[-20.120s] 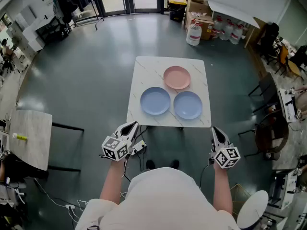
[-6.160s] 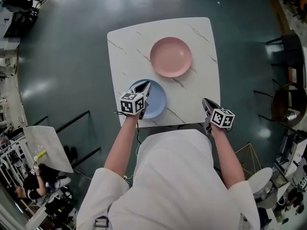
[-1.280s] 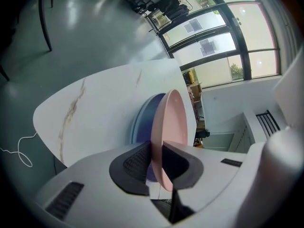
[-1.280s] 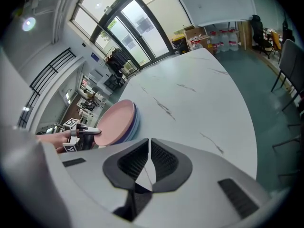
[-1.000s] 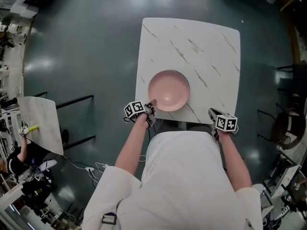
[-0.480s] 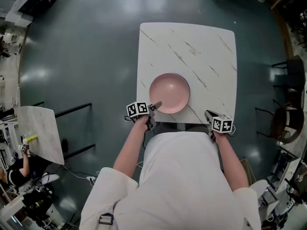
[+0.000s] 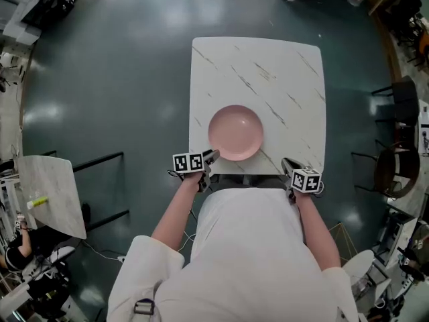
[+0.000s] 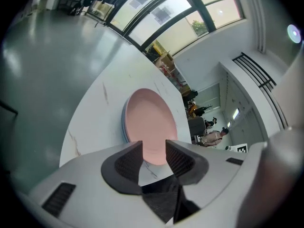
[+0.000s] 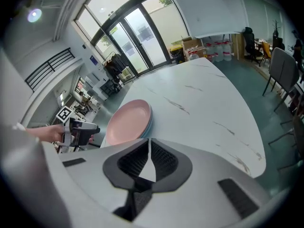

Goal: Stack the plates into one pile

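Stacking is looking finished: the pink plate (image 7: 235, 132) is lying on the blue plates (image 8: 124, 122) at the table's (image 7: 281, 72) six o'clock. Your left gripper's (image 7: 211, 155) jaws are closing empty, your right gripper (image 7: 286, 161) hanging shut.

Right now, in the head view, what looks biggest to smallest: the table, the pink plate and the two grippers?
1. table
2. pink plate
3. left gripper (jaws closing, nothing between them) and right gripper: about alike, no ranking between them
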The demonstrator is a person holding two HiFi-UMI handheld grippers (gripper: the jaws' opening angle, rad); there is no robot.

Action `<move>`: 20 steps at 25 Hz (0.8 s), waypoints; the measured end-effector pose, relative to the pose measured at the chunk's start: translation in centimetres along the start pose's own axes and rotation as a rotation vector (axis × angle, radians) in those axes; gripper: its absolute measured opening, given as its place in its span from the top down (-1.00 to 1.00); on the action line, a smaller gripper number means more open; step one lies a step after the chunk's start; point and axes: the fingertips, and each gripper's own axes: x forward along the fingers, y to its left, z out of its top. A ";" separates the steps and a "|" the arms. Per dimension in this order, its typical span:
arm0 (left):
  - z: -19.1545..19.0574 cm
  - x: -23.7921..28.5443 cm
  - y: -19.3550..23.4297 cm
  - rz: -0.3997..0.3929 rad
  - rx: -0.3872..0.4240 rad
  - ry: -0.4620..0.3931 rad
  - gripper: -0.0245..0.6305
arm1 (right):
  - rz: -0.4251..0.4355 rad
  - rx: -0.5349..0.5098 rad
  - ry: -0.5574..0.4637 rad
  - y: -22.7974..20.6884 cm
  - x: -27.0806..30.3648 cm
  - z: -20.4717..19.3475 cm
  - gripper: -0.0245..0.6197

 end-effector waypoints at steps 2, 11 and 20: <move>-0.1 -0.1 -0.7 0.011 0.055 -0.021 0.59 | 0.003 -0.001 -0.006 -0.4 -0.4 0.0 0.82; -1.4 -2.9 -4.9 0.037 0.137 -0.178 0.85 | 0.075 -0.042 -0.113 0.4 -3.7 3.7 0.82; -7.1 -6.0 -10.3 0.028 0.127 -0.335 0.88 | 0.160 -0.146 -0.141 0.7 -9.3 2.8 0.82</move>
